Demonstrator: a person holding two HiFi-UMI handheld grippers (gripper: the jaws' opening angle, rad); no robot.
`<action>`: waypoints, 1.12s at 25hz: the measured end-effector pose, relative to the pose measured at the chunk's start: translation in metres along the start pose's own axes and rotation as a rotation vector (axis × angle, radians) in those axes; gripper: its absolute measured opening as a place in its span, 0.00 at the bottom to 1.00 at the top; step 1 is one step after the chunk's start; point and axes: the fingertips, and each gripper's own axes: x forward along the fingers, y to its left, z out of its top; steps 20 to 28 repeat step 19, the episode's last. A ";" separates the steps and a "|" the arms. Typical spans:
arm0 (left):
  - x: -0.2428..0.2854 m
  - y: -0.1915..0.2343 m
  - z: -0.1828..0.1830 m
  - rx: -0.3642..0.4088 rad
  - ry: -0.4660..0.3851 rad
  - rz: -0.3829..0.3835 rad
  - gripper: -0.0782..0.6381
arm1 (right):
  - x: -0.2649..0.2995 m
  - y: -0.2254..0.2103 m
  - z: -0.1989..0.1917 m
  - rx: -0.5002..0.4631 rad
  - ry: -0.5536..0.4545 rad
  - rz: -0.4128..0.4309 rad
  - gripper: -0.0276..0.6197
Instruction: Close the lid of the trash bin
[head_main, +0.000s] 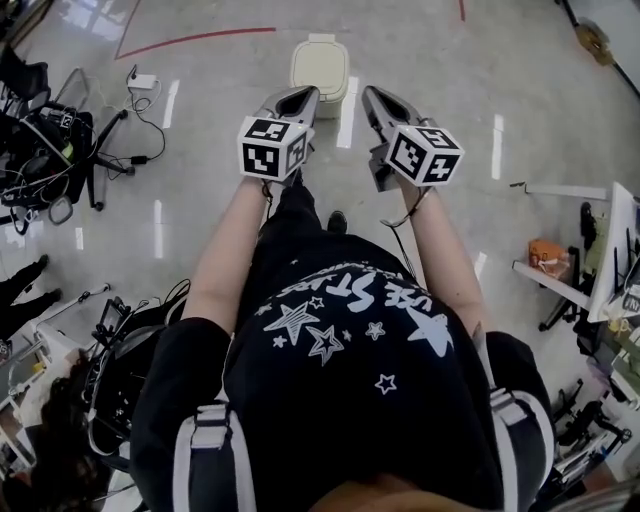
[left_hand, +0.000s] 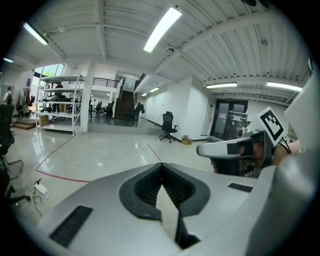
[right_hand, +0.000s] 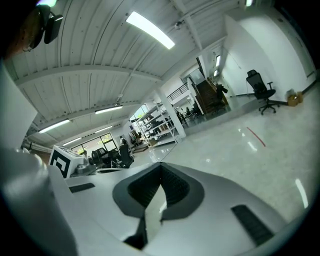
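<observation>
A cream trash bin (head_main: 320, 66) stands on the glossy floor ahead of me, and from above its lid looks flat on top. My left gripper (head_main: 303, 97) and right gripper (head_main: 375, 97) are held side by side at chest height, short of the bin and above it, touching nothing. Each has its jaws together with nothing between them. The left gripper view looks level across the hall past the left gripper (left_hand: 161, 166), with the right gripper (left_hand: 235, 148) beside it. In the right gripper view the right gripper (right_hand: 160, 165) points the same way. Neither gripper view shows the bin.
An office chair base with tangled cables (head_main: 60, 140) and a white power adapter (head_main: 143, 82) lie at the left. A red floor line (head_main: 190, 40) runs behind the bin. White racks and an orange item (head_main: 548, 252) stand at the right. Gear (head_main: 120, 350) crowds my left side.
</observation>
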 end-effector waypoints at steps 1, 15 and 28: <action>-0.001 -0.002 0.001 0.000 -0.004 0.000 0.12 | -0.001 0.002 0.000 -0.011 0.002 0.005 0.05; -0.011 0.003 0.008 -0.022 -0.046 0.009 0.12 | 0.004 0.022 0.000 -0.085 0.024 0.040 0.05; -0.014 0.006 0.006 -0.027 -0.049 0.012 0.12 | 0.008 0.022 -0.008 -0.087 0.034 0.048 0.05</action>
